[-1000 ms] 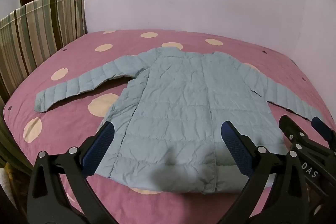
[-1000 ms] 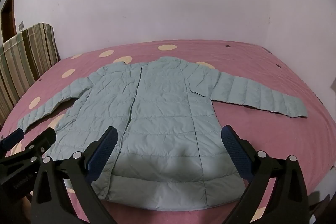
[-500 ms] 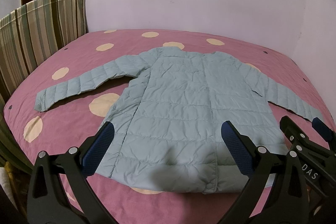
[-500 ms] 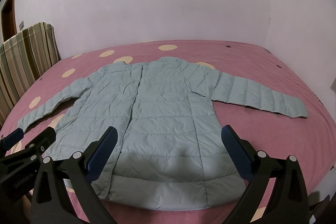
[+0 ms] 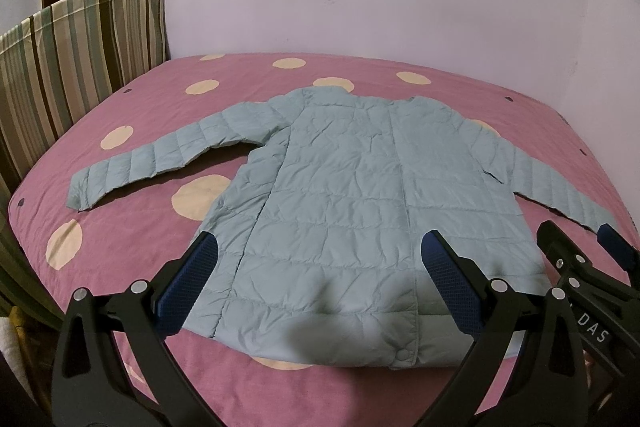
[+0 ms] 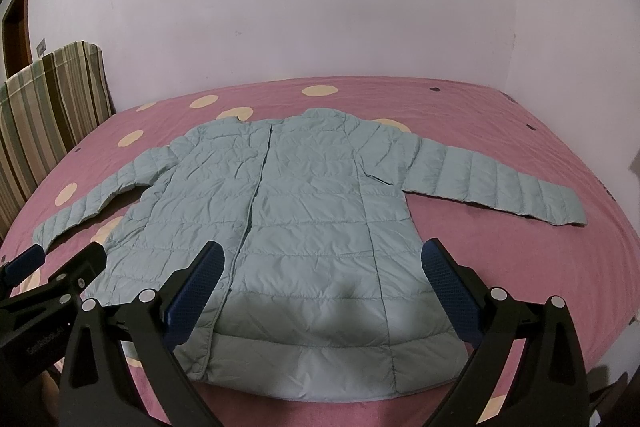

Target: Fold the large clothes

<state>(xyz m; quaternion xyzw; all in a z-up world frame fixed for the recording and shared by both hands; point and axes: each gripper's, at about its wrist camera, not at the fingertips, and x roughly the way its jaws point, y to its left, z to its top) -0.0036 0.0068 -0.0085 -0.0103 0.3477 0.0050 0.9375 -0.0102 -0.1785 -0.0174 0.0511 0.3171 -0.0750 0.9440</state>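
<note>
left wrist view: the pale blue quilted puffer jacket (image 5: 360, 203) is laid out flat on the bed with the pink sheet and cream polka dots (image 5: 132, 227), collar at the far end, hem at the near end. its left sleeve runs out to the left and the right sleeve angles off to the right edge. the left gripper (image 5: 320, 267) hangs over the hem with its jaws spread wide and holding nothing, blue pads on either side of the jacket's lower half. the right gripper (image 5: 580, 247) pokes in at the near right. a striped headboard cushion (image 5: 72, 67) stands at the left against the lilac wall.

right wrist view: same jacket (image 6: 304, 219), both sleeves spread out to the sides, front closure running down left of centre. the right gripper (image 6: 320, 267) sits above the near hem, jaws released wide with nothing between them. the left gripper (image 6: 52, 263) shows at the near left, also with a gap between its fingers.
</note>
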